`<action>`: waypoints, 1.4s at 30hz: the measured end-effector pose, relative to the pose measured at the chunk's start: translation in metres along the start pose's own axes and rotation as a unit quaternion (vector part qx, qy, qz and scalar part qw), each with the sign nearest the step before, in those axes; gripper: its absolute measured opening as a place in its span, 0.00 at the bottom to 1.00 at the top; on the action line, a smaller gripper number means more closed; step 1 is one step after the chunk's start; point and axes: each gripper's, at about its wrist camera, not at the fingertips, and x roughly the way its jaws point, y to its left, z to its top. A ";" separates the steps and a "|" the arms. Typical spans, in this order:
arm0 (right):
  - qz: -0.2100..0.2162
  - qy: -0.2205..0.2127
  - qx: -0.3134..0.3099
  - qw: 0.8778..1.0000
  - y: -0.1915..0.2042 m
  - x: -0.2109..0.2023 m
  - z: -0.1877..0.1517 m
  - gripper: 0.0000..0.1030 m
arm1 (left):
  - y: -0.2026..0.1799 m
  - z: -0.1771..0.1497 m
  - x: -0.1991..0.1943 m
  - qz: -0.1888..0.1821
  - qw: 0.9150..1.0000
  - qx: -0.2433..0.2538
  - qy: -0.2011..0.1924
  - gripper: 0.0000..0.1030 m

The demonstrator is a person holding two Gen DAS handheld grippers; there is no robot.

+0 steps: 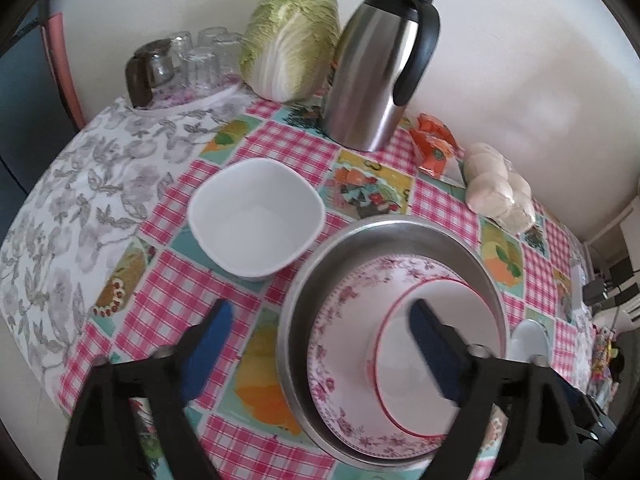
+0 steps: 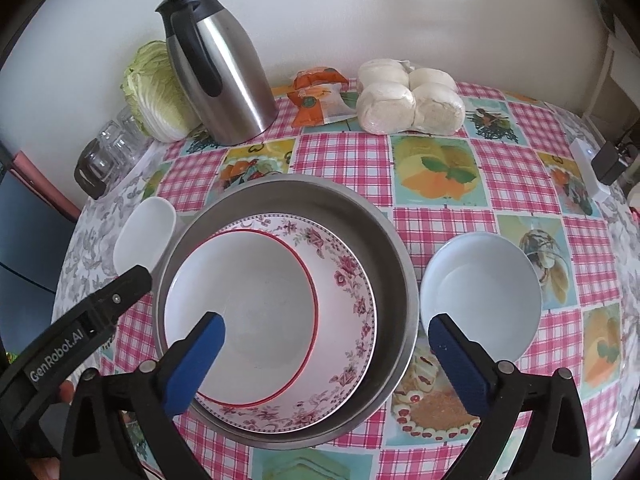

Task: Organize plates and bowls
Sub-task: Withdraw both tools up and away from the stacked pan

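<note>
Left gripper [image 1: 320,344]: hanging over the near edge of the metal basin, its blue pads spread wide and holding nothing; one pad is over the checked cloth, the other over the stacked dishes.
Right gripper [image 2: 326,344]: also standing wide open and empty, one pad over the red-rimmed plate, the other over the gap between the basin and the round bowl.
Metal basin [image 2: 384,240]: sitting in the middle of the table, holding the stack.
Flowered plate [image 2: 352,280]: lying in the basin, its pink pattern showing on one side.
Red-rimmed plate [image 2: 248,312]: resting on top of the flowered plate, pushed off-centre.
Square white bowl [image 1: 256,216]: standing empty on the cloth just beside the basin, on the left gripper's side.
Round white bowl [image 2: 480,292]: sitting empty just beside the basin, on the other side.
Steel jug [image 2: 224,80]: standing upright by the wall behind the basin.
Cabbage [image 1: 292,40]: leaning at the wall next to the jug.
Glasses [image 1: 192,60]: standing upside down on a tray at the table corner.
Bagged buns [image 2: 408,96]: lying near the wall.
Tablecloth [image 2: 344,160]: pink check with food pictures.
</note>
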 end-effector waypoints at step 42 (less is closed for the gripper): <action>-0.046 -0.064 -0.092 0.993 0.077 -0.012 -0.009 1.00 | 0.077 0.031 0.000 0.038 0.998 -0.044 -0.024 0.94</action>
